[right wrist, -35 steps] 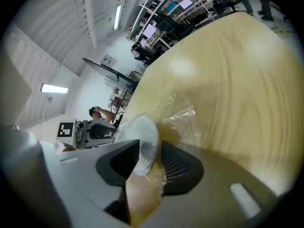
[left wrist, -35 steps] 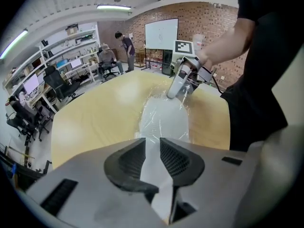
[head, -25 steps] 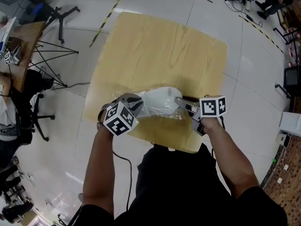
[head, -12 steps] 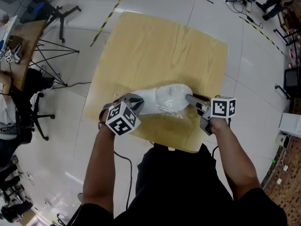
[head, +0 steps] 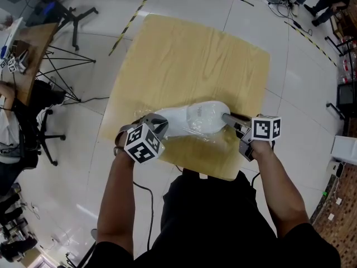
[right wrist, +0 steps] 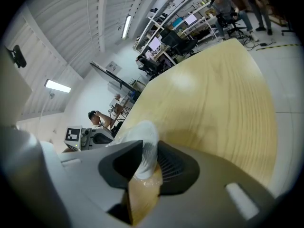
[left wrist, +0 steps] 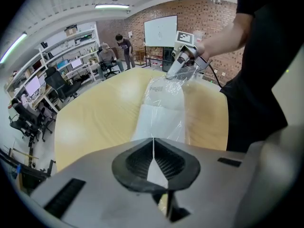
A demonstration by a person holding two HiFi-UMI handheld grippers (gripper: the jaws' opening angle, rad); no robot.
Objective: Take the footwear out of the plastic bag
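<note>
A white piece of footwear [head: 177,121] lies in a clear plastic bag [head: 205,118] near the front edge of the wooden table [head: 189,54]. My left gripper [head: 160,126] is at its left end. There the jaws are closing and pinch the thin end of the bag [left wrist: 159,120], pads nearly touching. My right gripper [head: 227,118] is shut on the right end. The white rounded end of the footwear [right wrist: 145,141] sits between its pads, with plastic crinkled under it. The right gripper [left wrist: 176,70] shows at the far end of the left gripper view.
The table's front edge [head: 206,175] runs just under both grippers, close to my body. Office chairs and a tripod [head: 53,66] stand on the floor at the left, beside a desk [head: 25,49]. People [left wrist: 124,49] are at the far side of the room.
The right gripper has pulled the bagged footwear to the right, stretching it out between the grippers. The left gripper stayed at the left end.
</note>
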